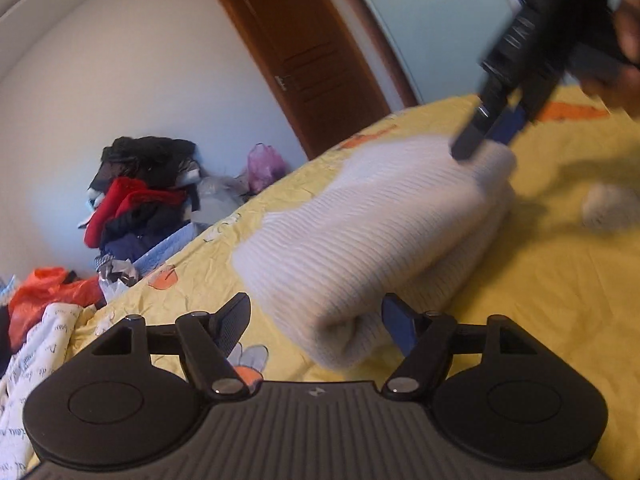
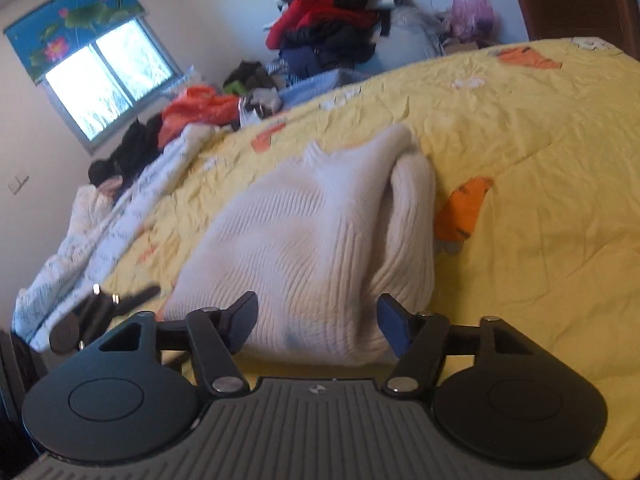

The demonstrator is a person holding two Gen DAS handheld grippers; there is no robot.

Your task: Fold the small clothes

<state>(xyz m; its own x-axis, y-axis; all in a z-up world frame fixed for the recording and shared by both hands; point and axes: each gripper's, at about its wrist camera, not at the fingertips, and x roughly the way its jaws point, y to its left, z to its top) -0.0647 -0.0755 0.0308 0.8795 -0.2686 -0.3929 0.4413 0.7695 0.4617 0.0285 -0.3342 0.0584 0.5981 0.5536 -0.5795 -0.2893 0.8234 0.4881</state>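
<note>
I see the bed (image 2: 520,128) under its yellow cartoon-print cover, and on it the white ribbed knit sweater (image 2: 312,232), folded into a thick bundle in the middle. Behind, a heap of clothes (image 2: 332,28) rises against the wall. My left gripper (image 1: 316,320) has its fingers released, straddling the sweater's near end without pressing. My right gripper (image 2: 318,320) is likewise spread, clasping nothing.

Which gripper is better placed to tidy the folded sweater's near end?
Probably left. The left gripper has the white sweater's rolled end between its open fingers, while the right gripper hovers at the far end.
</note>
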